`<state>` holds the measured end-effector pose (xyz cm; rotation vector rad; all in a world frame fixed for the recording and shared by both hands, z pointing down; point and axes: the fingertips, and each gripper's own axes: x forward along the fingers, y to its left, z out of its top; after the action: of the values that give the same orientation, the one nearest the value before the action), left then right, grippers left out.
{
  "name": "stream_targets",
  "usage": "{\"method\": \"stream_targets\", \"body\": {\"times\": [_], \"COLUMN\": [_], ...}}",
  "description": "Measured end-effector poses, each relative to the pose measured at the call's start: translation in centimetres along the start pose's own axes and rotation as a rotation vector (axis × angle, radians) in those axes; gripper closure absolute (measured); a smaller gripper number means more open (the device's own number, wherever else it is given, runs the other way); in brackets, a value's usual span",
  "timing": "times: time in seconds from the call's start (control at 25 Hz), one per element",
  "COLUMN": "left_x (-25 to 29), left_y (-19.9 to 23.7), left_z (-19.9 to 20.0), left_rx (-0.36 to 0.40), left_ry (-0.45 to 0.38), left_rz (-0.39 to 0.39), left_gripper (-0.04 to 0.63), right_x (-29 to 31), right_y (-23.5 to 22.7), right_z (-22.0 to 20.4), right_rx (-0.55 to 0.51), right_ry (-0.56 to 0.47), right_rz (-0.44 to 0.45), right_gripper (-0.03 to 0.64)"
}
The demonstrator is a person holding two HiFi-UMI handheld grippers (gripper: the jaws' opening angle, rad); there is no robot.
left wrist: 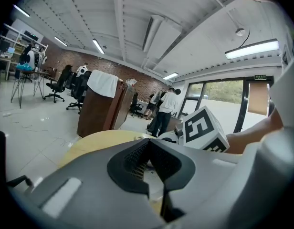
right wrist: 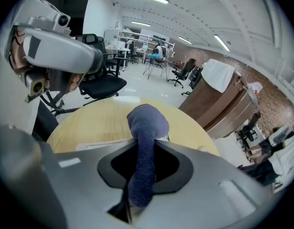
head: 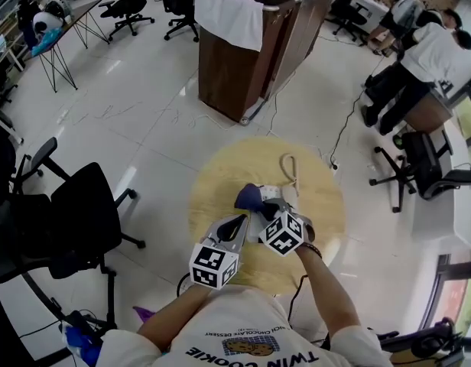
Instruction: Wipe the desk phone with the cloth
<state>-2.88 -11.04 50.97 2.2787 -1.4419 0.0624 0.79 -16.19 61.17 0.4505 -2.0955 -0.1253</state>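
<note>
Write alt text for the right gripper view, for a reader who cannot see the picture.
The right gripper has its jaws shut on a blue-purple cloth, whose bunched end stands up above them. Behind it is a round, light wooden table, with a black office chair and a brown cabinet farther off.

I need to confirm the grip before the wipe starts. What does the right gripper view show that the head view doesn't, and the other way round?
Only the right gripper view: the right gripper has its jaws shut on the blue cloth, which sticks out past them.
Only the head view: that gripper's marker cube and the person's right forearm behind it.
Both: the round wooden table and the brown cabinet with a white towel draped over it.
</note>
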Motion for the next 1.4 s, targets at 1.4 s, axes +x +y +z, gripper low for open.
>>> {"method": "stream_targets", "body": {"times": [1.4], "left_x": [-4.3], "left_y": [-1.4], "left_z": [2.5], "left_rx": [-0.009], "left_ry": [-0.065], "left_rz": [-0.23], "left_gripper": [0.603], "right_x": [-13.1], "right_y": [5.8], "right_z": [2.5], "right_rx": [0.701], "right_ry": [-0.391], "right_rz": [-0.348], "right_gripper": [0.549]}}
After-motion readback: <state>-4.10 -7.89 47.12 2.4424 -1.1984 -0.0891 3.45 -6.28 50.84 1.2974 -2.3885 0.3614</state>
